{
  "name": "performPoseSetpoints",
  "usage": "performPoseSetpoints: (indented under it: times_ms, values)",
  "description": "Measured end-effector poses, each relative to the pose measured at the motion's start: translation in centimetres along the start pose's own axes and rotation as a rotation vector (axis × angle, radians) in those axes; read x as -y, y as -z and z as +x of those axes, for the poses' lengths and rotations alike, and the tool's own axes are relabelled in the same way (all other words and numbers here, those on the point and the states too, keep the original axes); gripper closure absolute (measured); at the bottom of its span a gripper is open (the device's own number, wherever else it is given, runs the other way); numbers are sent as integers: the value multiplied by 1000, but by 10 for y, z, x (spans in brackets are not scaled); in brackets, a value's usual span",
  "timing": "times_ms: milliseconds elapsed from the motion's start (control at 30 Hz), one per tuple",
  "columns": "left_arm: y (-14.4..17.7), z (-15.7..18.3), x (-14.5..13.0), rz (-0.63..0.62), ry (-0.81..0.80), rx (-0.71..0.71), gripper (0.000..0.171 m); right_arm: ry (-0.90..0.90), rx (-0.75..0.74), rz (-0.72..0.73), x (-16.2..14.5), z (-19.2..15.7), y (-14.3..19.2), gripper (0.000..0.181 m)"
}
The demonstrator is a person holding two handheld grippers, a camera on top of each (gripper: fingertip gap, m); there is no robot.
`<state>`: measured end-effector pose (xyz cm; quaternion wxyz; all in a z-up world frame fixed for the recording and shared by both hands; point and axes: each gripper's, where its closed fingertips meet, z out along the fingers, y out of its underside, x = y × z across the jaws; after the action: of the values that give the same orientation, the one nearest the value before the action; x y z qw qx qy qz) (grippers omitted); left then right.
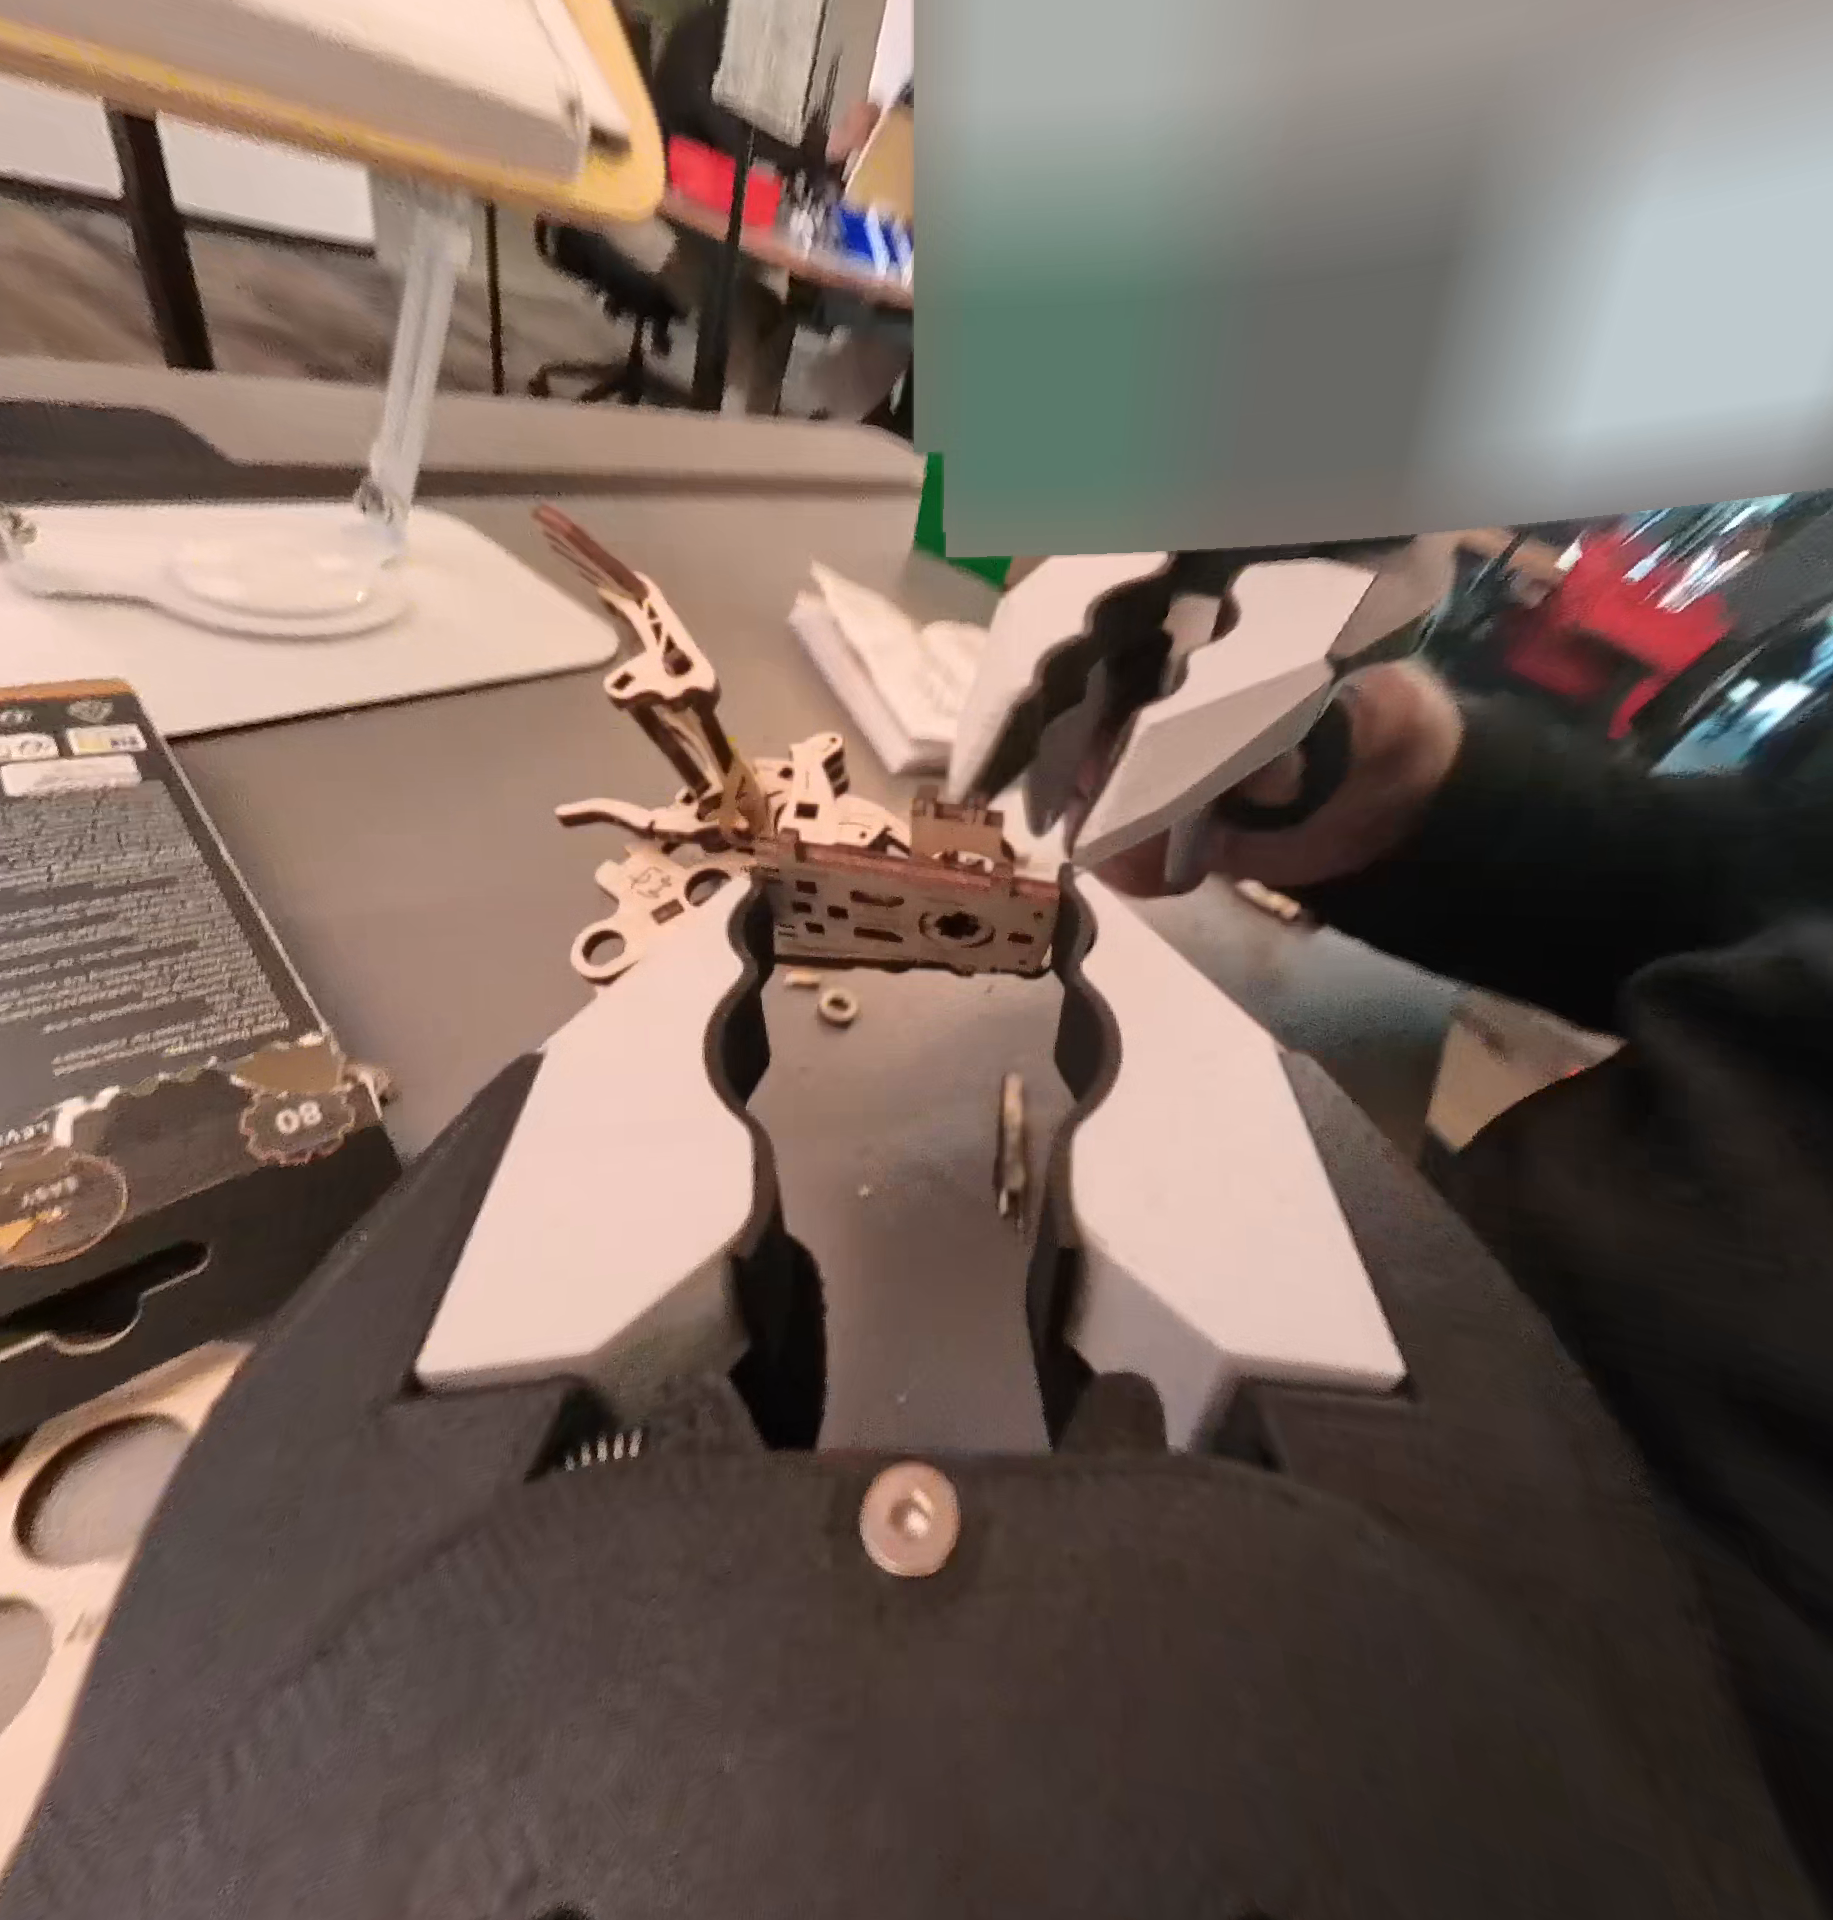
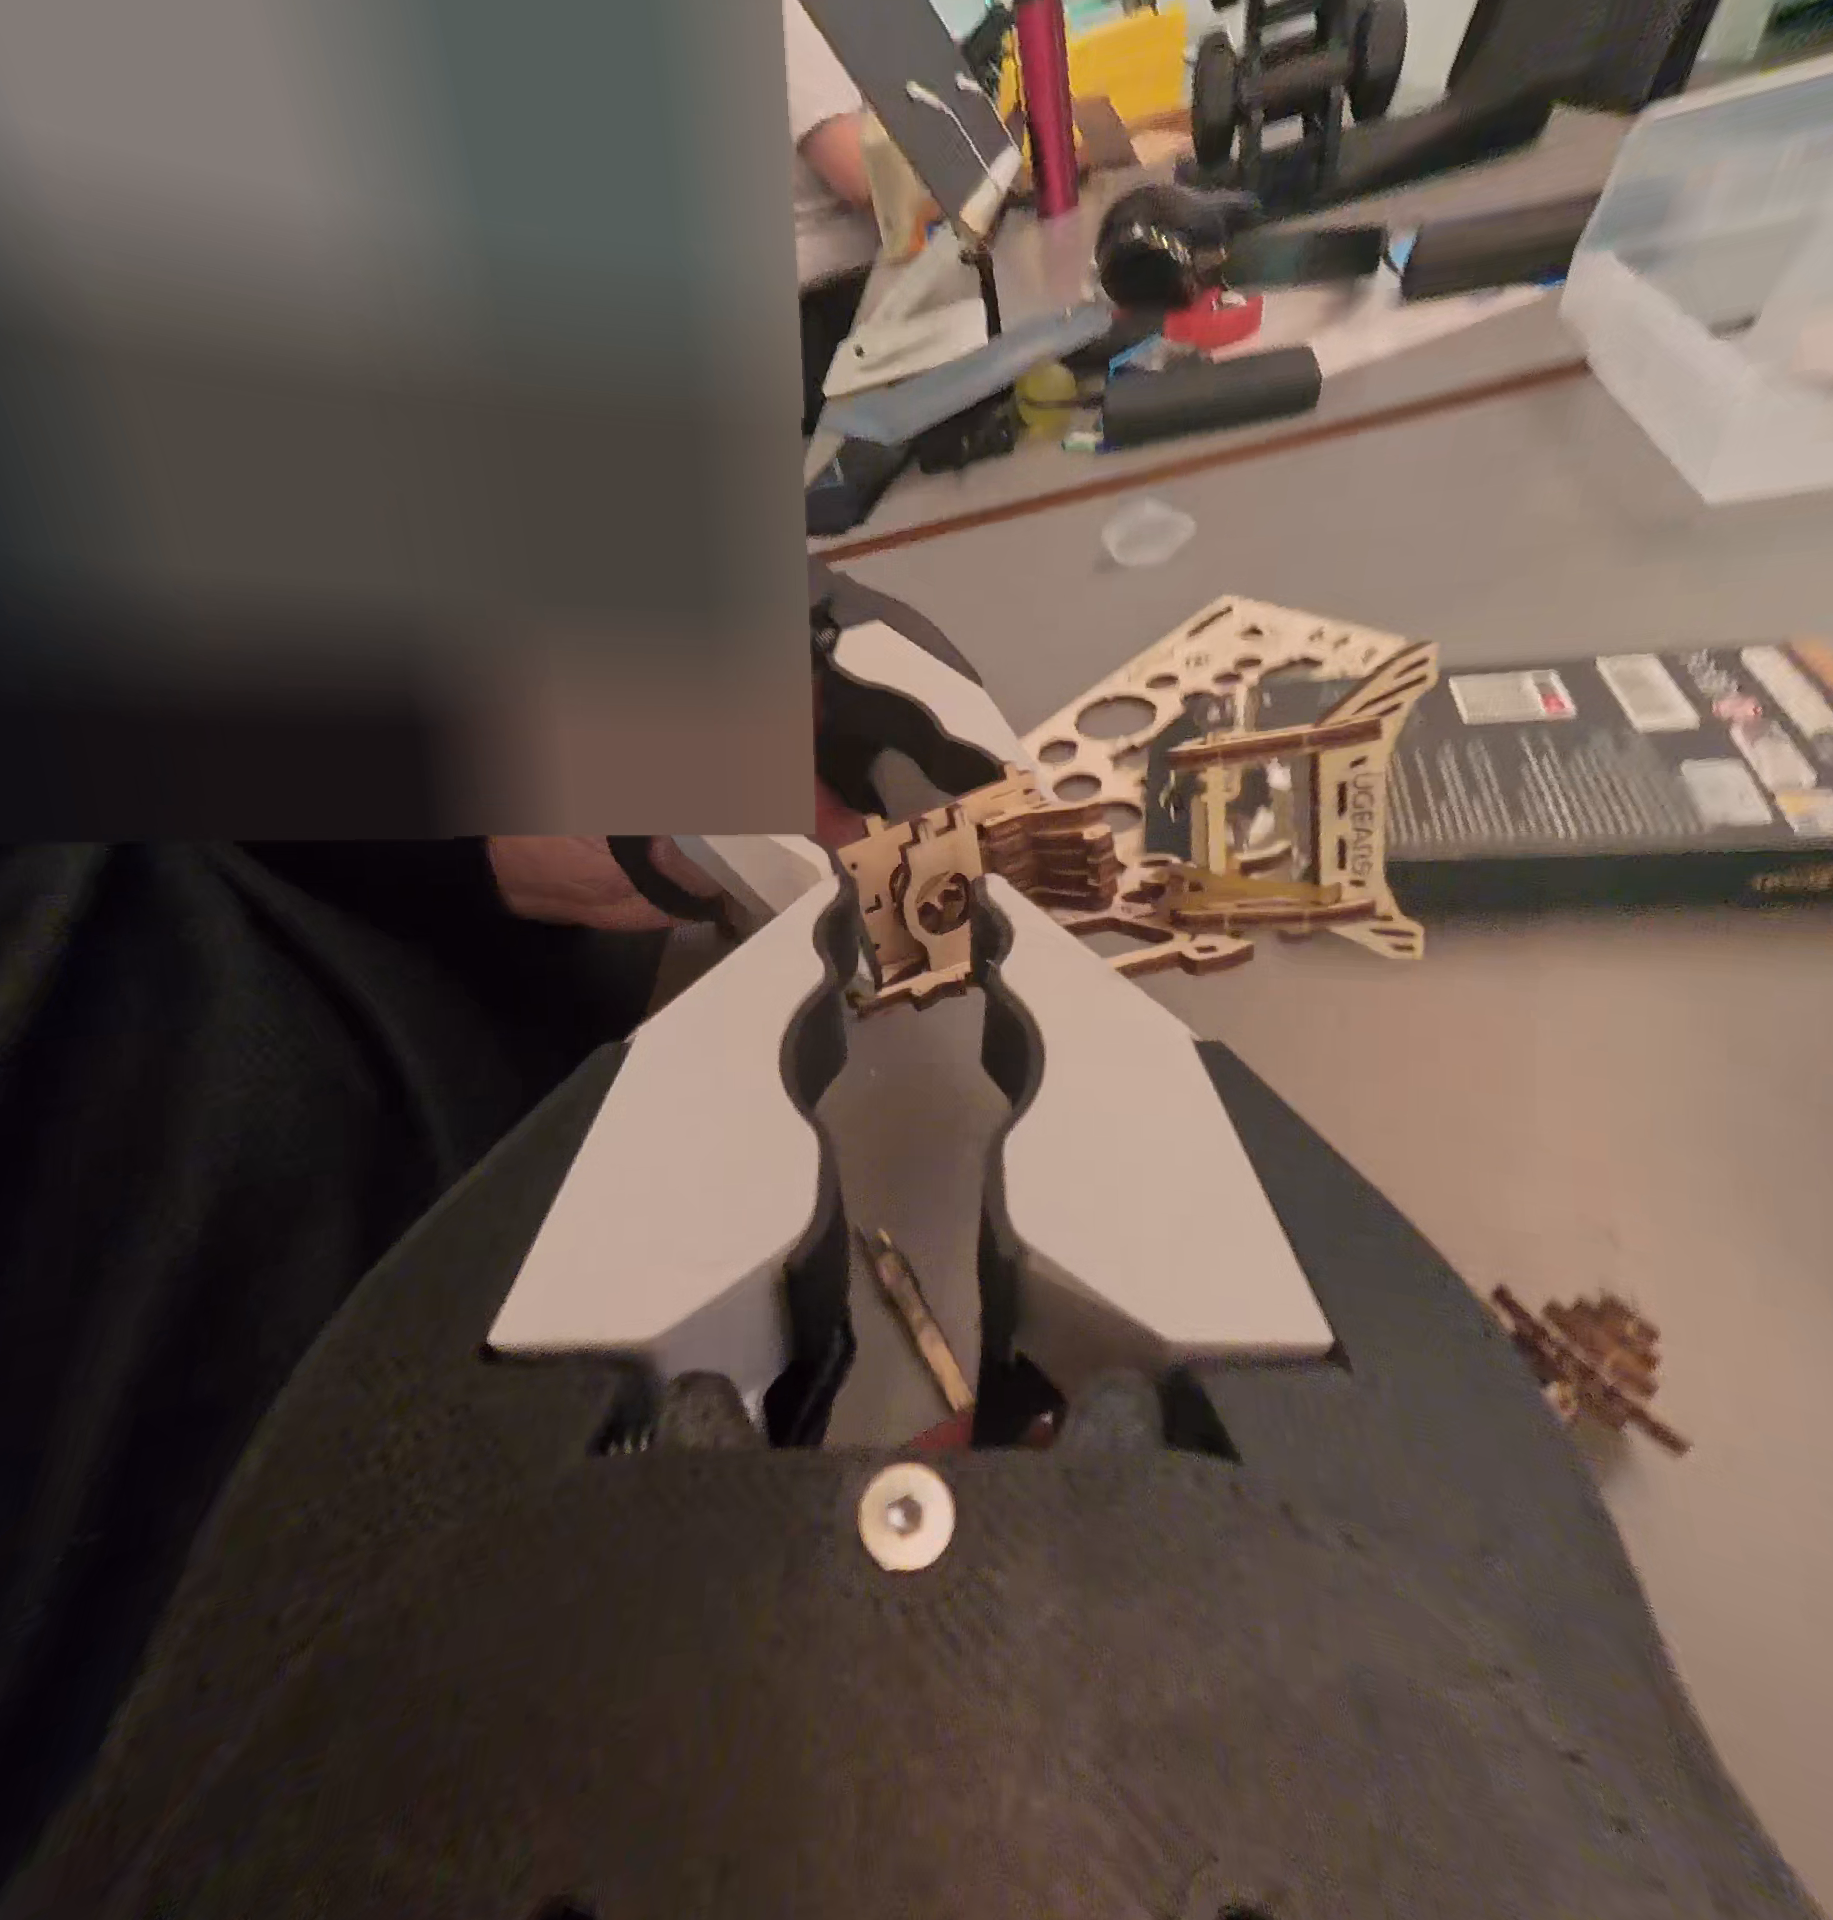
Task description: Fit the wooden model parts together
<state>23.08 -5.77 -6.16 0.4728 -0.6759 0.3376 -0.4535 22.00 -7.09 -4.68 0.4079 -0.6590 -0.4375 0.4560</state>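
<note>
Between the left gripper's [image 1: 907, 914] fingertips sits a slotted plywood model block [image 1: 917, 920], clamped; the right gripper [image 2: 917, 925] pinches its end too.

Both views are evenly lit by soft indoor light, the left wrist view brighter, the right wrist view dimmer and warmer. Shadows on the tabletop [image 1: 403, 831] are faint. Motion blur smears the background and far clutter. Wide-angle distortion bends the edges. Large mosaic patches cover an upper area of each.
</note>
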Motion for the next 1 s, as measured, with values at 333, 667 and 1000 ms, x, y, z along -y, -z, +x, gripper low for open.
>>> performPoseSetpoints:
  times_ms: [333, 667, 1000]
  values:
    - [17, 18, 46, 230, 73, -202, 120, 85, 43, -67, 46, -21, -3, 167]
    - [27, 27, 70, 317, -15, -256, 120, 42, 47, -148, 66, -37, -3, 174]
    - [40, 38, 89, 433, 12, -369, 120, 96, -58, -159, 85, -40, 2, 168]
